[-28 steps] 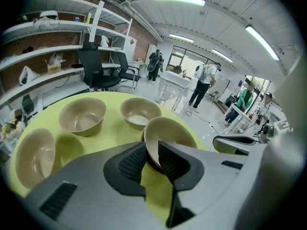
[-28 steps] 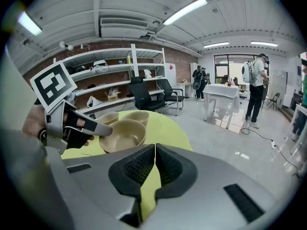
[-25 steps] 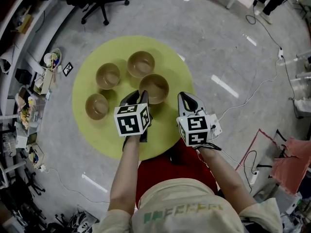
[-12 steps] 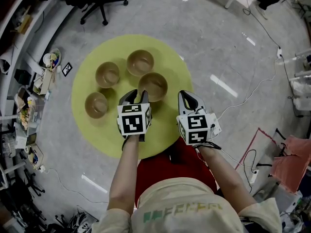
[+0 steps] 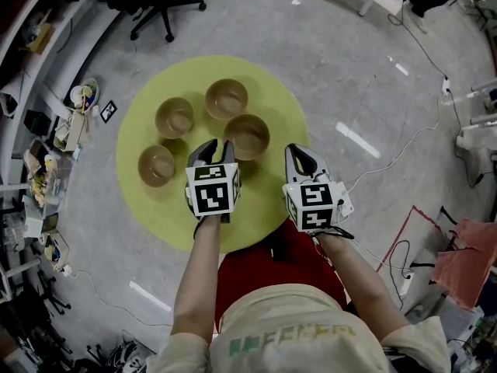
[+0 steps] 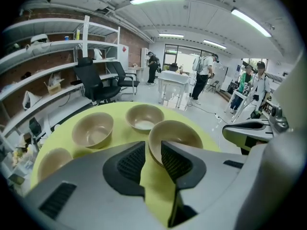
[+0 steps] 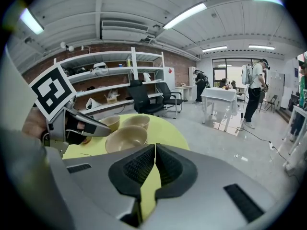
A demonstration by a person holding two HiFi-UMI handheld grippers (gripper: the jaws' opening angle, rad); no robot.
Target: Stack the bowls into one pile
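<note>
The left gripper (image 6: 152, 150) is seen with its jaws held a little apart, and the near rim of the nearest bowl (image 6: 180, 134) is framed in the gap between them. One jaw is set outside the wall and the other over the hollow. Whether either pad touches the rim cannot be told. The bowl is thus straddled but, by the look of it, not yet pinched.

Just beyond it a second bowl (image 6: 144, 118) is placed, a third bowl (image 6: 93, 129) is set to the left of that, and a fourth bowl (image 6: 52, 163) lies nearest the table's left edge. All four are spread singly on the round yellow table (image 5: 167, 216), so nothing is judged to have been stacked yet.

The right gripper (image 7: 155, 152) is held over the near right part of the table with its jaws brought together to a thin slit and nothing between them. It is kept clear of every bowl.

Each bowl is stood upright with its mouth turned to the ceiling. Being round, no long axis is offered across the table, and the only axis runs straight up.

A slip is to be feared if the thin curved rim is caught too shallowly. The bowl could then be tilted or dropped when lifted. A push before the pinch could also slide it into the second bowl.
</note>
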